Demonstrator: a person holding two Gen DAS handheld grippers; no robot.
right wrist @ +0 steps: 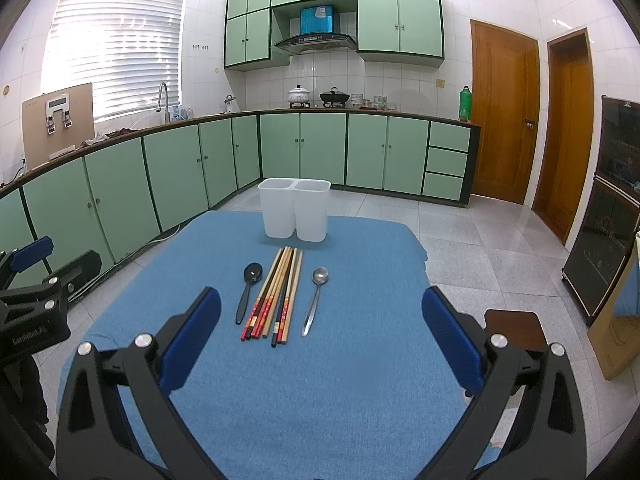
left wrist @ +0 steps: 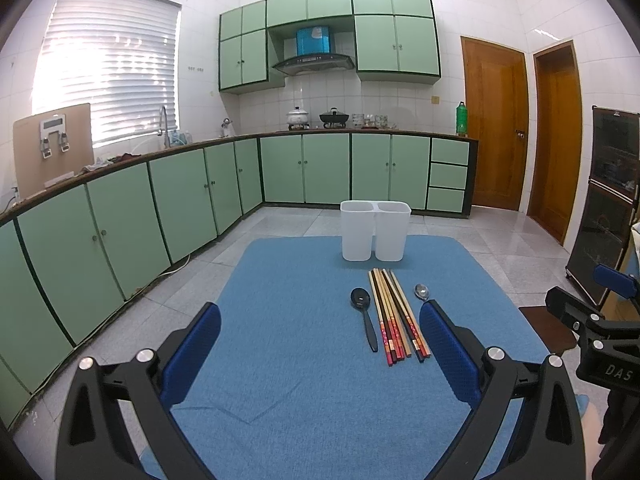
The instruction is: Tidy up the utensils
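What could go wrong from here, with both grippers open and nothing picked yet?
1. The chopsticks lie bunched and touching, some crossing. Closing on one pair will likely drag or scatter its neighbours.
2. The black spoon and metal spoon lie flat on the blue mat; fingers may snag the cloth or slip off the thin handles.
3. The white two-compartment holder looks light and unanchored; a long utensil dropped in at an angle could tip or shove it.

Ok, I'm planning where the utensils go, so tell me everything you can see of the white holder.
The white holder is a translucent white plastic tub with two tapered compartments joined at the rim. It stands upright at the far end of the blue cloth, beyond the chopsticks, and apart from them. Nothing sticks out of it; its inside is not visible. Only the cloth touches it.
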